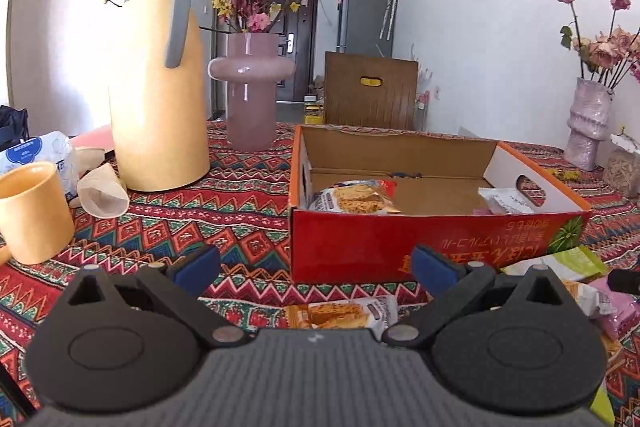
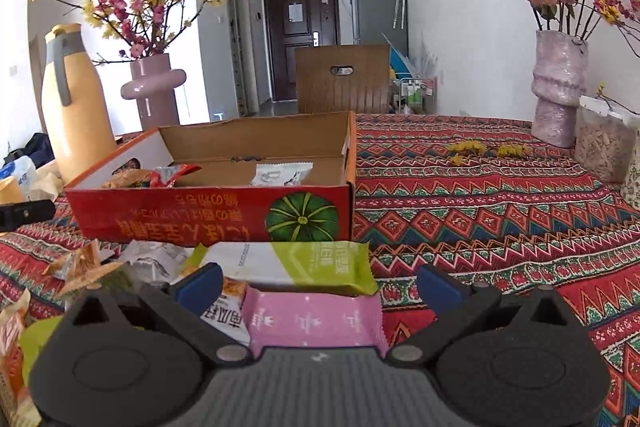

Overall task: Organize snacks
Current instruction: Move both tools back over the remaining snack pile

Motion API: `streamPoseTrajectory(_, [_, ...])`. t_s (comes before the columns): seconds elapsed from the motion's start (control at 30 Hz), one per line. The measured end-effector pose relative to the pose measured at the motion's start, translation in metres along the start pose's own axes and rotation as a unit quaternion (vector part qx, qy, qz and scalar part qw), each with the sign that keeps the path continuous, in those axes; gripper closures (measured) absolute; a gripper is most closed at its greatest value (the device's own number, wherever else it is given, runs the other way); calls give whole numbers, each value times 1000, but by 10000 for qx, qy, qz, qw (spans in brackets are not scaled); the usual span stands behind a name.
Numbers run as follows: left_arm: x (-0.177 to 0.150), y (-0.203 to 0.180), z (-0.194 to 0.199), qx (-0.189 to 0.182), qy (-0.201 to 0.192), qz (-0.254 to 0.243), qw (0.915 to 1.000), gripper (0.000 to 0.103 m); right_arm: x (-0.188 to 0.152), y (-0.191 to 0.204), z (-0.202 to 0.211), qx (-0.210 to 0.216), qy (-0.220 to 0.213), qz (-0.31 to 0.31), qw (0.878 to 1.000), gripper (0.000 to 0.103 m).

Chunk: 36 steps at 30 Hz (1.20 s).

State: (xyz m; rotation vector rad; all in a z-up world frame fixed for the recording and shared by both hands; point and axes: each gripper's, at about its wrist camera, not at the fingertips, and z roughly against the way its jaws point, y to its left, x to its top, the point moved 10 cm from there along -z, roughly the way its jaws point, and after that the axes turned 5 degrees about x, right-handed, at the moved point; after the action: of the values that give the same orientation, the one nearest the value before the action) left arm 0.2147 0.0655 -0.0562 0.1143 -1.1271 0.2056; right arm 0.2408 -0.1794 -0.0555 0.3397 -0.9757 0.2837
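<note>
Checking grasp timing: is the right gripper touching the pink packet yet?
Cannot tell. Right wrist view: right gripper open, pink packet between its fingers, contact unclear.

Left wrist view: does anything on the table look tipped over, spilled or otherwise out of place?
Yes. A paper cup lies on its side beside the yellow thermos. Loose yellow petals are scattered on the tablecloth near the textured pink vase.

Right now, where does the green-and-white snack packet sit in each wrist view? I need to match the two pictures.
Left wrist view: the green-and-white snack packet is at the lower right, on the tablecloth by the red box's right front corner, partly hidden behind the gripper finger.
Right wrist view: the packet is at centre, lying just in front of the box.
Shared landmark: the red box's front wall, with its pumpkin picture.
</note>
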Motion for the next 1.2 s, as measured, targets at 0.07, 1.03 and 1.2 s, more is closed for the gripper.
streamPoseTrajectory(0.07, [-1, -1, 2, -32, -47, -9, 10000, 0, -3, 1, -1, 77, 27, -62, 9999, 0])
streamPoseTrajectory(1.03, [-2, 1, 7, -92, -86, 90, 9999, 0, -8, 9, -11, 11, 207, -241, 9995, 1])
streamPoseTrajectory(1.2, [-1, 1, 8, -100, -102, 83, 9999, 0, -8, 8, -11, 3, 183, -260, 9995, 1])
